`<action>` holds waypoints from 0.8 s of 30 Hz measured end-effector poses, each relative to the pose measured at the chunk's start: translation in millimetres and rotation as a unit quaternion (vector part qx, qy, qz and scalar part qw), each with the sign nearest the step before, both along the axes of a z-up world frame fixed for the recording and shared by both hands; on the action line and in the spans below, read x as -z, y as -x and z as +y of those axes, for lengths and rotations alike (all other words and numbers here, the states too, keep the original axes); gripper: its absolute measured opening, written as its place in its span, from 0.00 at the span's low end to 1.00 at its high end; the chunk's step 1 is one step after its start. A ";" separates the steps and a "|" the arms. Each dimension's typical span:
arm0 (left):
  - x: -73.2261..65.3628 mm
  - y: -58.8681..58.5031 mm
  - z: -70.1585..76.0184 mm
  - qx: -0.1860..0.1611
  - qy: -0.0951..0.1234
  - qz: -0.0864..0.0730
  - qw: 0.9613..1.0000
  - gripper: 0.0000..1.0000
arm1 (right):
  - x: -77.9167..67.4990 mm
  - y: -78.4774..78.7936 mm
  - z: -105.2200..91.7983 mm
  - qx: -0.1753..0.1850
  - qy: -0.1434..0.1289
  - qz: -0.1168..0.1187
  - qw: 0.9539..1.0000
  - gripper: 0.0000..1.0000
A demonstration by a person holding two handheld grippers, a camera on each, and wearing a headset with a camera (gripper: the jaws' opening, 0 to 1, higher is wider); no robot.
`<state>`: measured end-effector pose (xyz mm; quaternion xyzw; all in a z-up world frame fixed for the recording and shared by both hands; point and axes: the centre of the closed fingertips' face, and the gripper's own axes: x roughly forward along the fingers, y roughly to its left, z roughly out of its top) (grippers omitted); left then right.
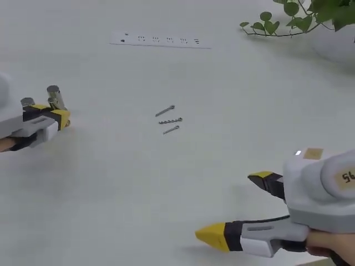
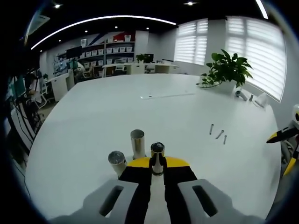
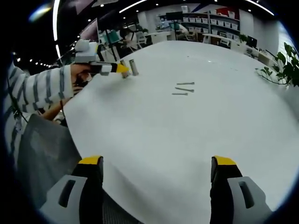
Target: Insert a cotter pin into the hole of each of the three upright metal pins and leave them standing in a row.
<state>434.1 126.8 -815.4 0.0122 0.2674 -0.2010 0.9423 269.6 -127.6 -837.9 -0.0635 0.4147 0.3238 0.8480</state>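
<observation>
My left gripper [image 2: 157, 164] is clamped on one upright metal pin [image 2: 157, 151] at left. My right gripper [image 1: 226, 206], jaws apart, hangs near right. The cotter pins [image 1: 169, 120] lie far-left of it, long axes left-right.

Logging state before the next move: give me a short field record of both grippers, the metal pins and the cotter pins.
left gripper: shut on one upright metal pin
metal pins: three, upright, clustered at the left gripper
cotter pins: three, lying loose in the middle, none inserted
right gripper: open, empty, above bare table
</observation>
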 end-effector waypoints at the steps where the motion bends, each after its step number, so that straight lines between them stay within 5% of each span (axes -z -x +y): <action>1: -2.1 2.1 1.8 -0.002 -0.001 0.000 1.000 0.07 | -0.7 0.2 0.9 -0.001 -0.002 -0.002 1.000 0.96; 11: -13.2 23.7 14.2 -0.049 0.017 0.015 0.999 0.07 | -6.5 -3.1 6.8 -0.014 -0.013 -0.016 1.000 0.96; 24: -26.9 57.8 9.3 -0.059 -0.003 0.009 0.998 0.07 | -6.8 1.1 12.7 -0.041 -0.017 -0.017 0.999 0.96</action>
